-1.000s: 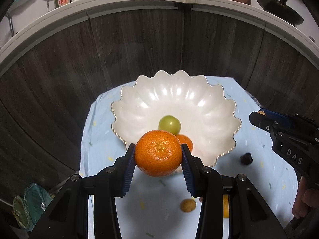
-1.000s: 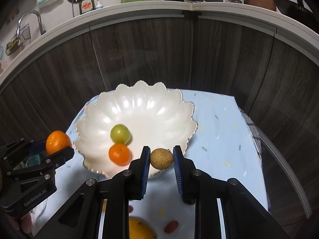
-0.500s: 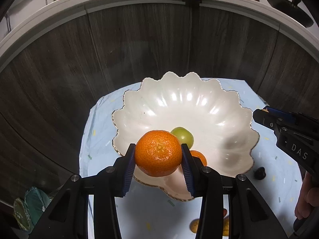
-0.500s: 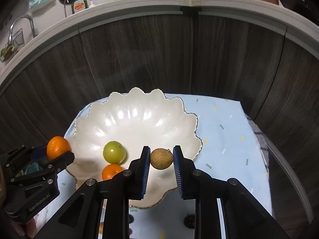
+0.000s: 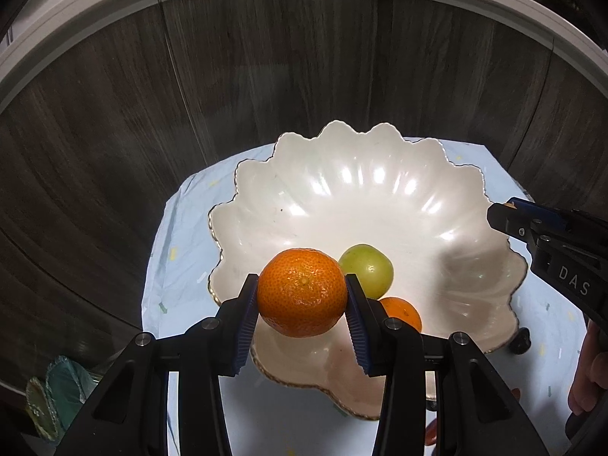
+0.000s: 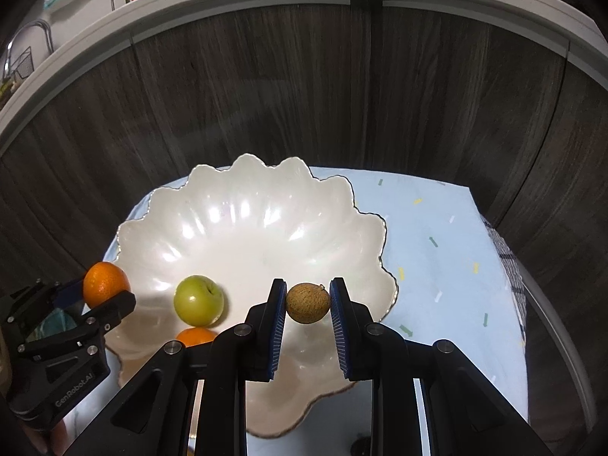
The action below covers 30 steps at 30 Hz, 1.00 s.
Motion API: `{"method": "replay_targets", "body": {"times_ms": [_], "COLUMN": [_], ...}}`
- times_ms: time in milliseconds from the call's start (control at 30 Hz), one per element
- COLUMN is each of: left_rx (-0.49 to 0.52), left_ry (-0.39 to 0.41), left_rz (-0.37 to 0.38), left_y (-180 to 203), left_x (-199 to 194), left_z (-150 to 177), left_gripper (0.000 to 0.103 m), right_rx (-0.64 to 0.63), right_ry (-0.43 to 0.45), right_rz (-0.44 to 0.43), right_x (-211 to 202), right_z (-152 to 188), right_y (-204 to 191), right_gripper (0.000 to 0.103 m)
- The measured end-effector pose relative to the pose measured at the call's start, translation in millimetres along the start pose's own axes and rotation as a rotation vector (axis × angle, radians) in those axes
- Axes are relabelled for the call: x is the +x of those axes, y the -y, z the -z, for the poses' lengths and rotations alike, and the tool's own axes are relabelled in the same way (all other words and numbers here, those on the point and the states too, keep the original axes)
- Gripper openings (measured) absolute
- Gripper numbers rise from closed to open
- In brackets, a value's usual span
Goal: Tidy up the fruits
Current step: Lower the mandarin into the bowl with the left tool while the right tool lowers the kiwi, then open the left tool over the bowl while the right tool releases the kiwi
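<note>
Jaws of the left gripper (image 5: 302, 298) clamp a firm, light mandarin (image 5: 302, 292) at its widest girth over the bowl (image 5: 342, 190), while the right gripper (image 6: 307, 304) pinches a small, hard brown fruit (image 6: 307, 303) there.

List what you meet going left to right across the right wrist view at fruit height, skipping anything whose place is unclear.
Left gripper clamping a tangerine → green apple lying in the white bowl → small brown fruit clamped in the right gripper → blue cloth.

Scalloped bowl (image 5: 342, 197): glossy, pearly glaze. Mandarin (image 5: 303, 292): dimpled, shiny peel. Tablecloth (image 6: 437, 250): matt cloth. Cabinet doors (image 6: 266, 95): matt woodgrain.
</note>
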State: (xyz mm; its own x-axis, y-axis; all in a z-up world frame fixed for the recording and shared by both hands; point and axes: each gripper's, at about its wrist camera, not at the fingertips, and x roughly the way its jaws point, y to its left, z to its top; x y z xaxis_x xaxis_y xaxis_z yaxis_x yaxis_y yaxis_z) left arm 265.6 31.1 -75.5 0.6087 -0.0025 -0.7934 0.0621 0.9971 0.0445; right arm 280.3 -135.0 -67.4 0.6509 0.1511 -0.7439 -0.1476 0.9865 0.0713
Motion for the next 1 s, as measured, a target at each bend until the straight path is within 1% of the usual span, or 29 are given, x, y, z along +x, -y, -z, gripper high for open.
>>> {"method": "replay_targets", "body": {"times_ms": [200,467,500,567,600,633,700,733,800,833,900,1000], "left_rx": [-0.006,-0.001,0.001,0.013,0.013,0.010,0.008,0.010,0.010,0.009,0.001,-0.002], "left_ry": [-0.021,-0.046,-0.047,-0.035,-0.029,-0.025,-0.017,-0.014,-0.008,-0.005,0.000,0.010], "left_rz": [0.001,0.009,0.009,-0.003,-0.004,0.000,-0.005,-0.006,-0.011,-0.012,-0.014,-0.025], "left_y": [-1,0,1,3,3,3,3,3,3,3,2,1], "left_x": [10,16,16,14,13,11,8,7,5,4,1,-3], "left_z": [0,3,3,4,4,3,2,2,2,2,2,2], "left_gripper": [0.043,0.044,0.046,0.053,0.061,0.066,0.069,0.071,0.075,0.080,0.086,0.092], "right_rx": [-0.003,-0.003,-0.004,-0.004,-0.005,-0.004,0.002,0.005,0.007,0.009,0.011,0.014], "right_ry": [-0.028,-0.037,-0.039,-0.041,-0.041,-0.040,-0.033,-0.027,-0.015,-0.008,-0.001,0.008], "right_rz": [-0.008,-0.011,-0.011,-0.012,-0.014,-0.013,-0.011,-0.009,-0.003,0.002,0.008,0.012], "right_x": [12,17,17,17,17,16,15,14,12,10,8,4], "right_z": [-1,-1,-1,-1,-1,-1,-1,-2,-2,-3,-3,-4], "right_y": [-1,-3,-3,-3,-3,-3,-2,-2,-1,-1,-1,-1], "right_gripper": [0.025,0.025,0.025,0.026,0.028,0.030,0.045,0.048,0.059,0.062,0.068,0.072]}}
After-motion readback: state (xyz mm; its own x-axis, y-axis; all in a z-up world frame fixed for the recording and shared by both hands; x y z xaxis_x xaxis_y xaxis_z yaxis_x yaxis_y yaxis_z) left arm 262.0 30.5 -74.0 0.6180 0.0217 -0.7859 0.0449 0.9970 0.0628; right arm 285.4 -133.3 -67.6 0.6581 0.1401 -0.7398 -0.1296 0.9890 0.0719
